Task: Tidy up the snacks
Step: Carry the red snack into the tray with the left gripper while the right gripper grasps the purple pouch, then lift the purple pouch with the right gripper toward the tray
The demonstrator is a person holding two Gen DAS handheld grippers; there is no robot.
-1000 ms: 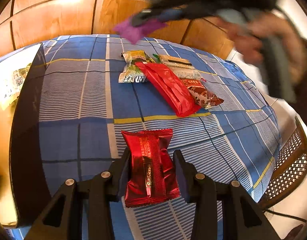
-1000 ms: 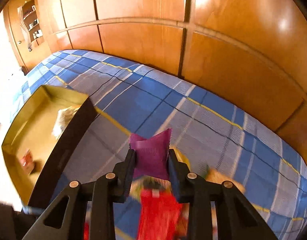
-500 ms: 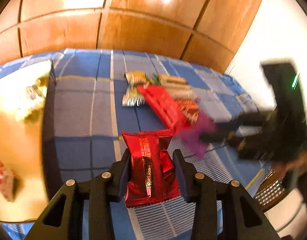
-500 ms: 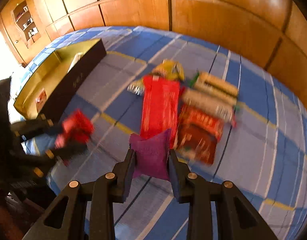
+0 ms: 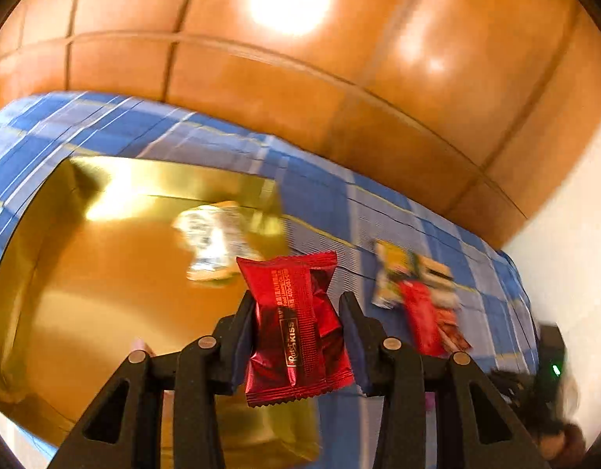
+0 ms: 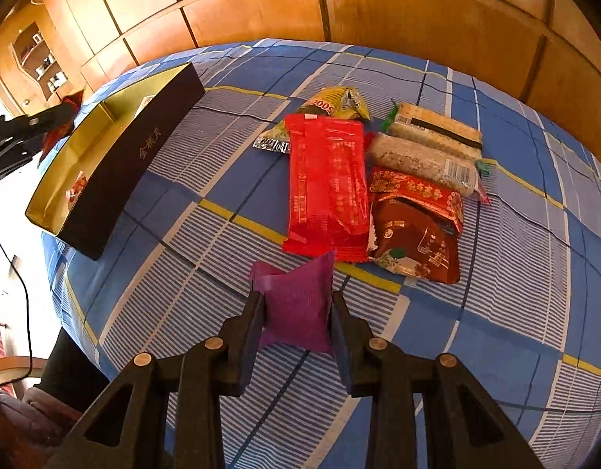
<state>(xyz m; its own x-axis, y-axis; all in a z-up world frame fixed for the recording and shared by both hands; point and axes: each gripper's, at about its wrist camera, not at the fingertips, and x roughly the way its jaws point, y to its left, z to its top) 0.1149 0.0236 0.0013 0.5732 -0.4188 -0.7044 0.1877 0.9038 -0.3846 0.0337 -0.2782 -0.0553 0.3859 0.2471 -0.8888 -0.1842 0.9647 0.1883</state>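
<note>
While the left gripper [image 5: 298, 314] pinched a red candy packet [image 5: 296, 328] above the gold-lined box [image 5: 104, 273], the right gripper [image 6: 297, 314] was clamped on a purple packet [image 6: 296, 305] held over the blue checked cloth [image 6: 496, 332]. Just beyond the purple packet lay a long red wrapper [image 6: 327, 187], with a brown-red bag [image 6: 417, 230] touching its right side. A silvery packet [image 5: 212, 238] sat blurred inside the box.

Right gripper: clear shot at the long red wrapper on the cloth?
Probably not yet: the right gripper is shut on a purple snack packet. The long red wrapper itself lies uncovered just ahead.
</note>
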